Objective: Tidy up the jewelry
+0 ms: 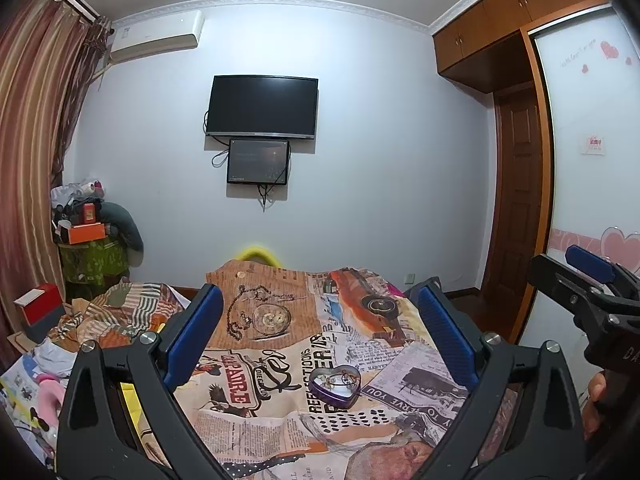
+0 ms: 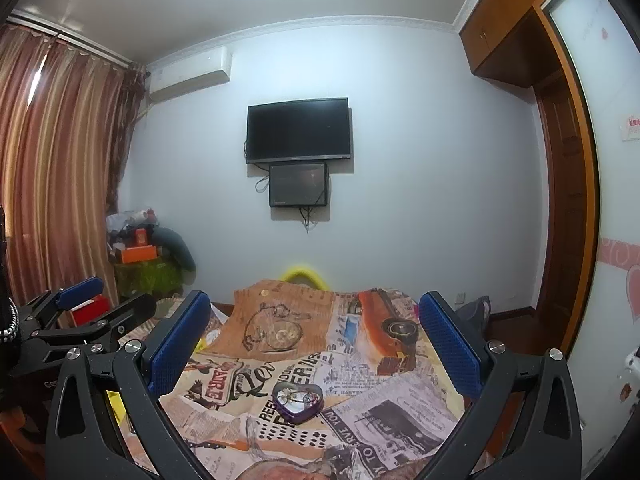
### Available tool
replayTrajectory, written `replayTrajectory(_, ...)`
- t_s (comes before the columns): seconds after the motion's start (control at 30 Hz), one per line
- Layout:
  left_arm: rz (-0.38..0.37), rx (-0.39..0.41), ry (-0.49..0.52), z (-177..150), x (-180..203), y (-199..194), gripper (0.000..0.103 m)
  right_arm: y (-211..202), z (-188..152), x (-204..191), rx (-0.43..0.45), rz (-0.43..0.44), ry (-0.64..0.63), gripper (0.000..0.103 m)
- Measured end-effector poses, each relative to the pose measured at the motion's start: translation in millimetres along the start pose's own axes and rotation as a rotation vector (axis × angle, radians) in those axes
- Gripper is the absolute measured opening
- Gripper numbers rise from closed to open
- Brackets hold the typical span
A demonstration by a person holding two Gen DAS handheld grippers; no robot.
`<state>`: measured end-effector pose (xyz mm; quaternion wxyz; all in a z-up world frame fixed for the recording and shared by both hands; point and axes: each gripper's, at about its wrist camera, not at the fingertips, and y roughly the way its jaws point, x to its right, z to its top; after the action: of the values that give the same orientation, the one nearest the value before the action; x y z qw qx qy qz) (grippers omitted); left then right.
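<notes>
Jewelry (image 1: 338,380) lies tangled in a purple heart-shaped tin (image 1: 335,387), lid off, resting on a bed (image 1: 400,384) under a newspaper-print cover. Both grippers hang above the bed, apart from the tin. Left gripper (image 1: 322,332) has its blue pads spread wide, nothing between them. Right gripper (image 2: 314,340) is likewise spread and holds nothing. Seen from either wrist, the tin sits between the fingers, closer to the camera than the pocket watch printed on the cover (image 1: 272,318). A dark TV (image 1: 262,106) hangs on the far wall.
</notes>
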<state>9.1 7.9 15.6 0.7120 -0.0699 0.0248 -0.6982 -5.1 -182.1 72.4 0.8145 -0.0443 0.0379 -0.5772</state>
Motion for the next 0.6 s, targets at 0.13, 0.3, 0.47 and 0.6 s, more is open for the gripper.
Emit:
replayTrajectory(0.13,0.001,-0.006,0.003,-1.0,-0.3,2.3,0.098,1.0,-3.3,1.2,-0.015,-0.002,0.003,0.103)
replayTrajectory(0.3,0.004,-0.013,0.004,-3.4,1.2,4.9,0.098,2.9,-5.6,1.6,-0.037,-0.003,0.005,0.103)
replayTrajectory(0.47,0.0,-0.019,0.003,-3.2,0.7,6.0,0.098,2.6,-5.9,2.9,-0.039,-0.005,0.005,0.103)
replayTrajectory(0.6,-0.001,-0.022,0.004,-3.4,2.0,7.3,0.098,2.2,-6.1,4.0,-0.043,-0.006,0.006,0.103)
